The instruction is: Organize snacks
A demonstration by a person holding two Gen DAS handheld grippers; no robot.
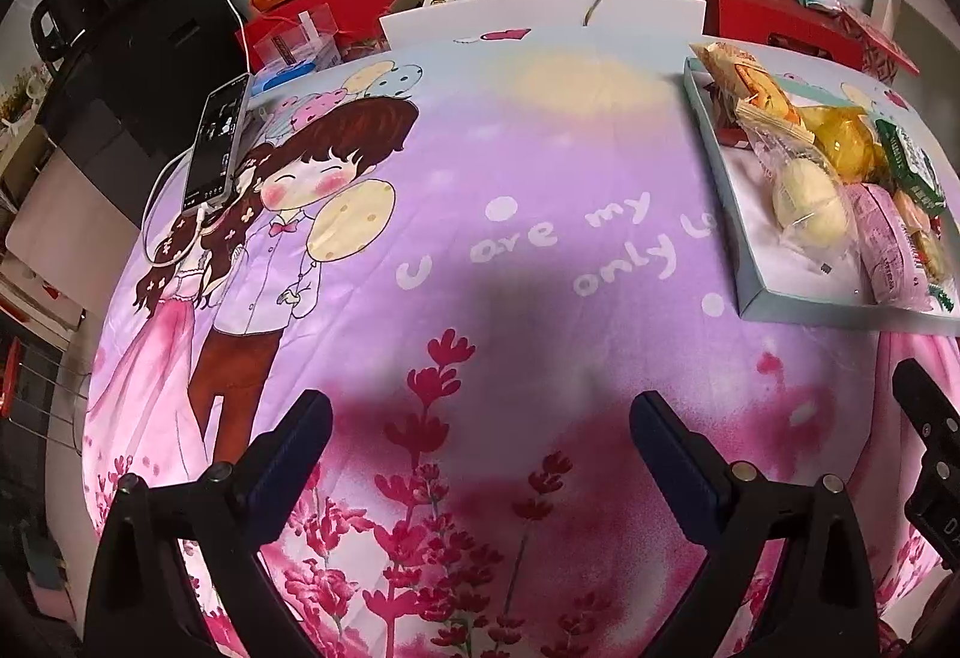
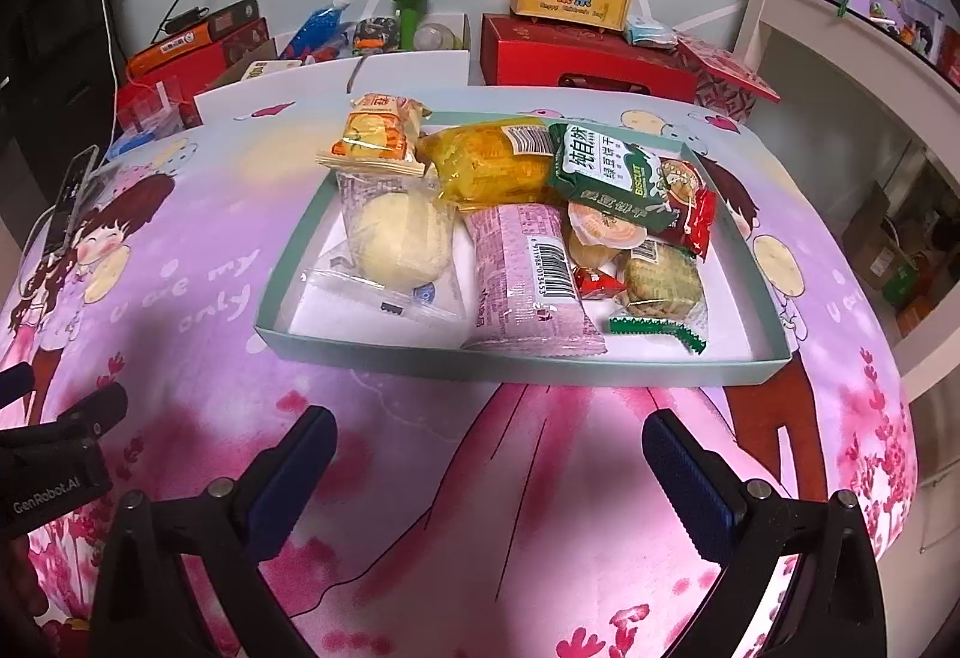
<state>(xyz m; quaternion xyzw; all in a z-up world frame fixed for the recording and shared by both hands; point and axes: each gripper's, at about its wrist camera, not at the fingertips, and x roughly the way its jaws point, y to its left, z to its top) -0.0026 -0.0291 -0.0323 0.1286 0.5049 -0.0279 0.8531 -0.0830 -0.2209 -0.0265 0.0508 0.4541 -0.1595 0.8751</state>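
Surface [image 1: 540, 166] centre: lying open, bare cloth.
Left edge: phone [image 1: 217, 141] and cable sitting there.
Right: snack tray [image 2: 540, 367] blocking.
Back: boxes [image 2: 588, 51] crowding.

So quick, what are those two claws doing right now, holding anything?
Left claw: open, holding nothing, above the printed cloth.
Right claw: open, holding nothing, short of the snack tray.
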